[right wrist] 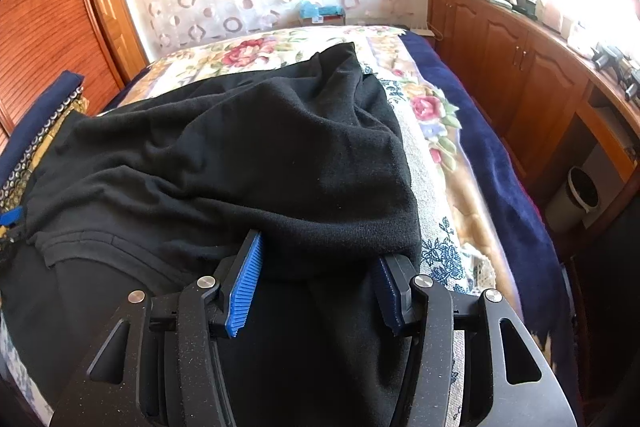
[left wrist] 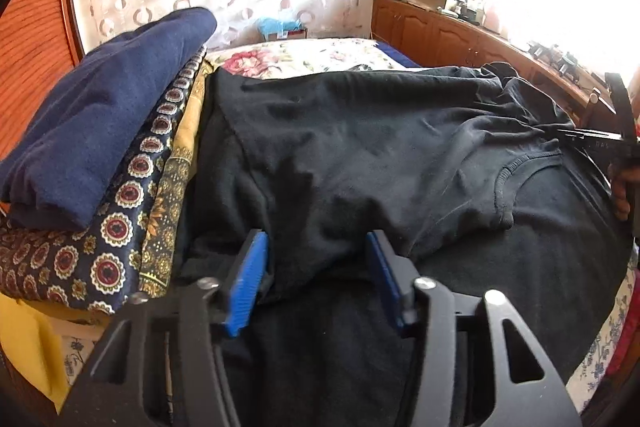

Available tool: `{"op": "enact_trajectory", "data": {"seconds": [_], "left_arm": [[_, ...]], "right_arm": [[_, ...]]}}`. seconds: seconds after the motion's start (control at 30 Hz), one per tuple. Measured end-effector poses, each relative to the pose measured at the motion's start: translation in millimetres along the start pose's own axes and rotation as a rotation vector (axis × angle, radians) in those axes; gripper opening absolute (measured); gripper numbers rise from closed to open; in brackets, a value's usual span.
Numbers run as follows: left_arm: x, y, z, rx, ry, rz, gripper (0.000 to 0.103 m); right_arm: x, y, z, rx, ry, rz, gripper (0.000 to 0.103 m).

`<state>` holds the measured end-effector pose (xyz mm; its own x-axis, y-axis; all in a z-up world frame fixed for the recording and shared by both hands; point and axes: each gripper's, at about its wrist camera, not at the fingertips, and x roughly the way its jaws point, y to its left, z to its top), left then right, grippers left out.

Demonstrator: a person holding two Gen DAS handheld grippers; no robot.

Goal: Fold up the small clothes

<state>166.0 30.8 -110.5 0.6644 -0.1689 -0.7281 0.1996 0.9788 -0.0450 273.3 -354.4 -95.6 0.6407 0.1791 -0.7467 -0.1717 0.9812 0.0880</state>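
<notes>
While the black T-shirt point(left wrist: 400, 155) is spread crosswise over the floral bedspread point(right wrist: 256, 55), a raised fold is straddled by each gripper: left gripper point(left wrist: 316, 267) near the sleeve, right gripper point(right wrist: 316, 267) at the opposite edge, pads half-spread, cloth between, not visibly pinched.

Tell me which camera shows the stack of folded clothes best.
The left wrist view: the stack of folded clothes fills its left side, showing the navy top piece and patterned layers beneath. The right wrist view catches only its edge at far left.
</notes>
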Motion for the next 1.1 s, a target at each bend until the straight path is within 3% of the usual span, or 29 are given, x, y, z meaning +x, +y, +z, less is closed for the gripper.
{"op": "enact_trajectory", "data": {"seconds": [0.17,0.3,0.43,0.5,0.6,0.83,1.1], "left_arm": [[3,8,2,-0.016,0.017,0.01,0.011],[-4,12,2,-0.034,0.005,-0.005,0.0],[-10,9,4,-0.016,-0.014,0.012,0.0],[-19,6,6,-0.013,-0.038,0.002,0.0],[-38,4,12,-0.024,-0.094,-0.007,0.0],[-74,2,22,-0.024,-0.184,-0.017,0.0],[-118,9,10,-0.048,-0.264,-0.033,0.0]], "right_arm": [[0,0,0,0.0,0.0,0.0,0.053],[0,-1,1,0.012,-0.007,-0.006,0.052],[-2,-5,6,0.031,-0.021,0.006,0.047],[-5,-6,9,0.032,-0.047,0.063,0.012],[-12,-5,11,0.033,-0.073,0.094,0.003],[-56,5,13,-0.014,-0.179,0.148,0.002],[-111,9,3,-0.028,-0.258,0.198,0.001]]}}
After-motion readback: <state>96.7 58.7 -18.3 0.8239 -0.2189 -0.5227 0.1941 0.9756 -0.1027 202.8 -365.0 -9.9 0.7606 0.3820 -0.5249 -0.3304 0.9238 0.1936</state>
